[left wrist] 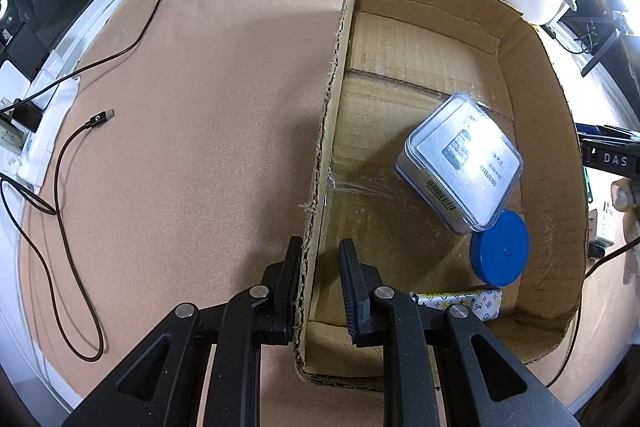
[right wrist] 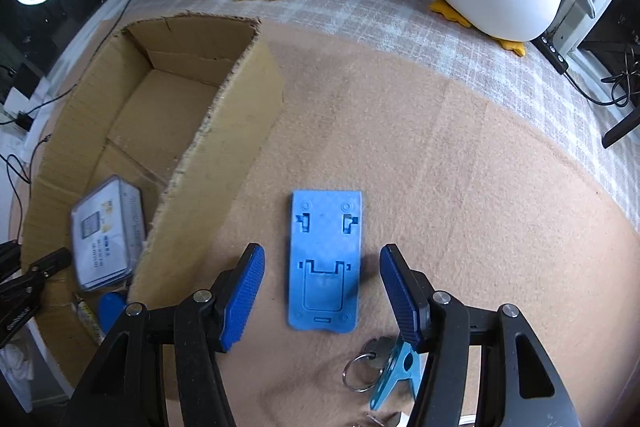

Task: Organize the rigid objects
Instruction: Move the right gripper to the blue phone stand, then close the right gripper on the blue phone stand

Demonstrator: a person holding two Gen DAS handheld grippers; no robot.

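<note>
Left wrist view, from left to right: a dark cable (left wrist: 68, 219) snakes across the tan tabletop (left wrist: 208, 115); the left hand-held gripper (left wrist: 320, 267) is clenched on the near wall of the cardboard box (left wrist: 552, 155), one finger outside and one inside. Inside the box lie a clear-lidded case (left wrist: 460, 163), a round blue lid (left wrist: 500, 249) just beside it, and a patterned item (left wrist: 480, 301) partly hidden by the gripper. Right wrist view: the box sits left, and the right hand-held gripper (right wrist: 322, 291) stands released, its blue pads (right wrist: 242, 297) either side of a flat blue plastic stand (right wrist: 325, 259) on the tabletop, not touching it. A blue clip (right wrist: 394, 373) with key rings (right wrist: 358, 373) lies nearer the camera.
</note>
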